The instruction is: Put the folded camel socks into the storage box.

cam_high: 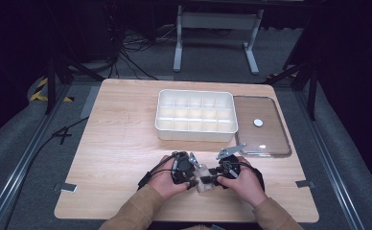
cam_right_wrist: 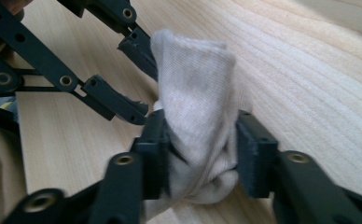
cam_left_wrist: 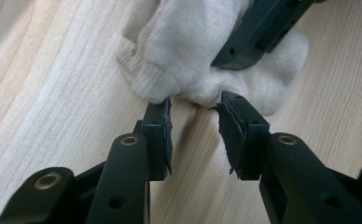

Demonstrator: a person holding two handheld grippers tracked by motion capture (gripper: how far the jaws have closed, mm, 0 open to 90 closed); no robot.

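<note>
At the worktop's (cam_high: 126, 143) near edge the right claw (cam_right_wrist: 200, 156) pinches a bunched white sock (cam_right_wrist: 198, 116) while the left claw (cam_left_wrist: 195, 123) gapes half-wide just short of it, so folding seems underway, and next comes carrying it to the far compartment tray (cam_high: 196, 135).

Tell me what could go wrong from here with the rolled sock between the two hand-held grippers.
1. The right hand-held gripper alone clamps the cream knitted rolled sock; the left hand-held gripper stands open at its edge, so the roll may loosen.
2. The left pads look frayed and could snag the knit.
3. The white plastic divided box sits well beyond the hands, so a weak one-sided hold might drop the sock on the way.
</note>
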